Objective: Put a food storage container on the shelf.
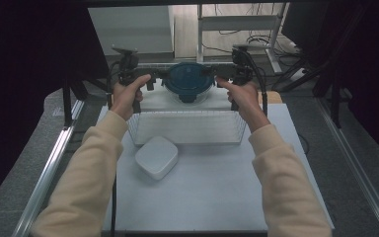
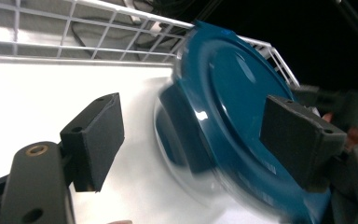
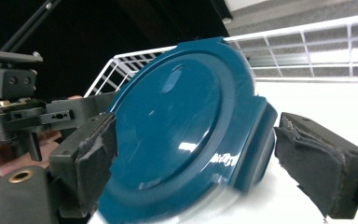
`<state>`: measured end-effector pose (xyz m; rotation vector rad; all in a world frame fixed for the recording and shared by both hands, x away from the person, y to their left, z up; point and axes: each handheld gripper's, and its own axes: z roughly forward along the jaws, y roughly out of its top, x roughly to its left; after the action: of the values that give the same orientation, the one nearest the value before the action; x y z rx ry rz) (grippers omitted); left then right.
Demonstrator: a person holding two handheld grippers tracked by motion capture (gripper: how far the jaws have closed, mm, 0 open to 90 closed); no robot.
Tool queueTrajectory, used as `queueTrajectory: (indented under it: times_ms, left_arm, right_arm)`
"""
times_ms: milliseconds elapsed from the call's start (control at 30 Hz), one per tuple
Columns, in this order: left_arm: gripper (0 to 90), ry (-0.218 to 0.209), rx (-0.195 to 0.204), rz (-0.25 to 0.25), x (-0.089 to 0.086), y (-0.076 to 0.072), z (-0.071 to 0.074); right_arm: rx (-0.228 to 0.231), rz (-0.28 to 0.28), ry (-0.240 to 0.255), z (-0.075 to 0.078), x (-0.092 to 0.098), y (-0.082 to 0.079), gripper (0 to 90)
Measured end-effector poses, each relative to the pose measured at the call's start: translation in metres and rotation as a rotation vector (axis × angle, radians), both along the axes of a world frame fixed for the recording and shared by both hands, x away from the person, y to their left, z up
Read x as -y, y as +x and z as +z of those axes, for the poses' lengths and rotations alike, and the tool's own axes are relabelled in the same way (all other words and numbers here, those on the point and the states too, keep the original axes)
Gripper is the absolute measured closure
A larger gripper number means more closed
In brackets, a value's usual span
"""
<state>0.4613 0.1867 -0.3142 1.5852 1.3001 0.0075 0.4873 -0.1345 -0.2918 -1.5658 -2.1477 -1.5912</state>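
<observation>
Sleeves (image 1: 86, 177) nearest cam, then white lidded box (image 1: 156, 157) on desk (image 1: 212, 192). Teal-lidded clear bowl (image 1: 188, 83) sits in wire basket (image 1: 187, 129), far end. Left claw (image 2: 193, 140) + right claw (image 3: 193, 158) both wide, pads off lid. Looks like release step; next prob back claws out w/o clipping bowl.

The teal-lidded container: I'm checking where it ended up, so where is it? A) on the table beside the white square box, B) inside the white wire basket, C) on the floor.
B: the teal-lidded container sits within the walls of the white wire basket, at its far end, while the white square box lies outside it on the table.
</observation>
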Motion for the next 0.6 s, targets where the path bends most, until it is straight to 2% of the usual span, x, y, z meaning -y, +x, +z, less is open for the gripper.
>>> queueTrajectory:
  times_ms: [33,67,100,200,233,267,333,400,433,467,500,600]
  left_arm:
    - [21.6,0.016,0.015,-0.007,-0.001,-0.005,0.001]
    - [22.0,0.042,0.045,-0.031,-0.002,-0.019,0.001]
    - [22.4,0.059,0.056,-0.039,-0.002,-0.025,0.001]
    - [23.7,0.119,0.099,-0.066,-0.004,-0.050,0.000]
    - [24.2,0.125,0.105,-0.069,-0.004,-0.055,-0.001]
    - [24.4,0.140,0.119,-0.082,-0.005,-0.068,-0.003]
    - [25.1,0.149,0.134,-0.100,-0.007,-0.083,-0.008]
    - [25.2,0.164,0.146,-0.119,-0.008,-0.100,-0.014]
    - [25.4,0.165,0.154,-0.121,-0.008,-0.106,-0.016]
    - [25.4,0.174,0.150,-0.120,-0.008,-0.116,-0.022]
    - [24.9,0.176,0.150,-0.116,-0.008,-0.121,-0.025]
    - [24.9,0.188,0.163,-0.130,-0.006,-0.140,-0.039]
  right_arm:
    - [0.025,0.010,-0.020,0.004,0.002,-0.006,12.5]
    - [0.042,0.016,-0.029,0.006,0.003,-0.011,12.6]
    - [0.095,0.036,-0.041,0.009,0.007,-0.023,12.8]
    - [0.133,0.056,-0.076,0.009,0.014,-0.040,13.3]
    - [0.157,0.064,-0.096,0.008,0.019,-0.049,13.5]
    - [0.167,0.067,-0.104,0.007,0.020,-0.053,13.6]
    - [0.203,0.078,-0.135,0.001,0.029,-0.073,14.1]
    - [0.218,0.092,-0.122,-0.005,0.035,-0.086,14.6]
    - [0.217,0.119,-0.091,-0.010,0.039,-0.096,14.7]
    - [0.216,0.134,-0.080,-0.013,0.042,-0.101,14.9]
    - [0.229,0.148,-0.080,-0.019,0.046,-0.112,15.4]
    - [0.254,0.164,-0.086,-0.031,0.052,-0.131,16.6]
